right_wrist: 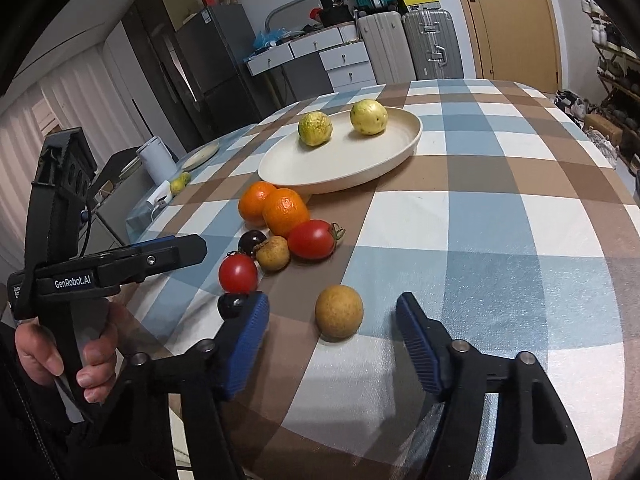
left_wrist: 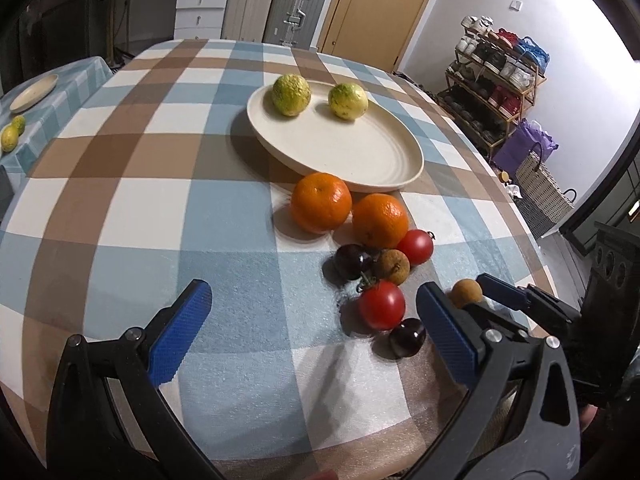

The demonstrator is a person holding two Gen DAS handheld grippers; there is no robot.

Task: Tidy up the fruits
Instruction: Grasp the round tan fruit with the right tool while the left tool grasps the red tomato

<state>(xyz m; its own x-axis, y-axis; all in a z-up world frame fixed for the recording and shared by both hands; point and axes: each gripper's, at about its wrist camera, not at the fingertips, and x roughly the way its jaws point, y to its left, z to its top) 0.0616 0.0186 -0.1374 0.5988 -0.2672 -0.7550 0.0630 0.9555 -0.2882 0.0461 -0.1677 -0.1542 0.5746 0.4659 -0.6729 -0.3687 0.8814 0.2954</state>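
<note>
1. A table with a checked cloth [left_wrist: 120, 184] fills both views. Its round edge curves along the far side and drops off on the right in the left wrist view.
2. A cream plate [left_wrist: 340, 152] sits near the middle of the table. Two yellow-green fruits, one [left_wrist: 291, 94] and the other [left_wrist: 347, 101], sit on it near its far rim, a little apart.
3. Two oranges [left_wrist: 320, 202] [left_wrist: 380, 220] touch each other just at the plate's near rim, at about 6 o'clock from the plate.
4. A bunch of small fruits lies at 6 o'clock from the oranges: two red tomatoes [left_wrist: 416, 246] [left_wrist: 381, 304], two dark cherries [left_wrist: 352, 261] [left_wrist: 407, 337] and a brown round fruit [left_wrist: 393, 266]. They are close together.
5. One more brown ball fruit [right_wrist: 339, 311] lies alone, at 3 o'clock from the bunch in the right wrist view.
6. The right gripper [right_wrist: 332, 334] hangs low over the table with its blue pads on both sides of the lone brown fruit. The pads do not touch it; there is a gap on each side.
7. The left gripper [left_wrist: 314, 320] has its fingers wide apart. The near tomato and near cherry lie between them, close to the right-side finger, and nothing is held.
8. A hand [right_wrist: 68, 356] grips the left gripper's handle.
9. The cloth at 9 o'clock from the fruit bunch is bare, with lots of room. The cloth at 3 o'clock from the lone fruit is bare too.
</note>
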